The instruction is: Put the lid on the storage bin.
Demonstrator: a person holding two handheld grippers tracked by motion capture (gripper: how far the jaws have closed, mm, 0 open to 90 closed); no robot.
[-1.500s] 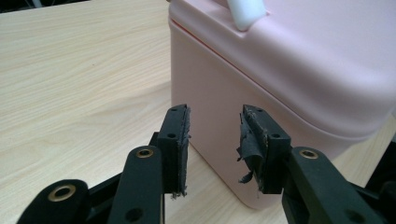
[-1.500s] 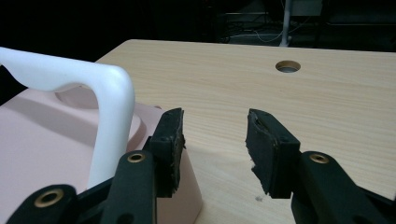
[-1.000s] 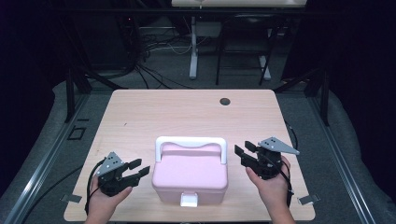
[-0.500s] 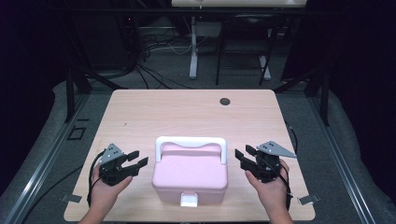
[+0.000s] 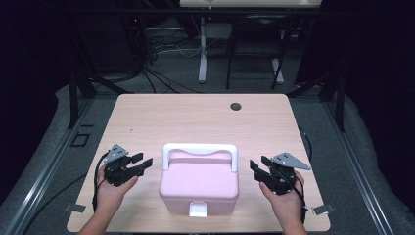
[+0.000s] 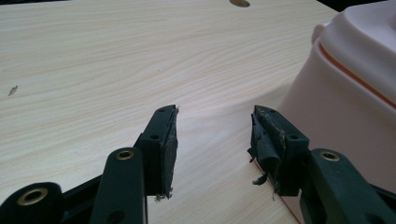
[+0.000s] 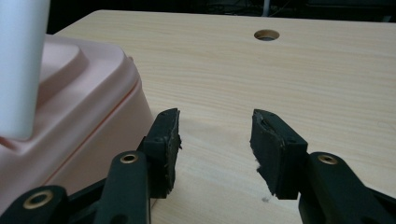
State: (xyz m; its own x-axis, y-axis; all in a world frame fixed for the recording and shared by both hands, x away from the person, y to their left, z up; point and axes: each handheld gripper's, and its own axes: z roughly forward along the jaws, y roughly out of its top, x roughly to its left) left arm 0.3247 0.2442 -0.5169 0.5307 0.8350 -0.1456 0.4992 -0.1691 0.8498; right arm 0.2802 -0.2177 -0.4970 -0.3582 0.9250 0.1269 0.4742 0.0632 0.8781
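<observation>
Pink lidded box (image 5: 198, 183) with a white handle (image 5: 199, 151) is set at the near middle of the wooden bench (image 5: 195, 117). It is flanked by the left claw (image 5: 143, 161) and right claw (image 5: 257, 167), both spread wide, nothing gripped.

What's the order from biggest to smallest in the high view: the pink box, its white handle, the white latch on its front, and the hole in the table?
1. pink box
2. white handle
3. white latch
4. hole in the table, though it lies farther from the camera, so the gap with the latch is less sure.
</observation>
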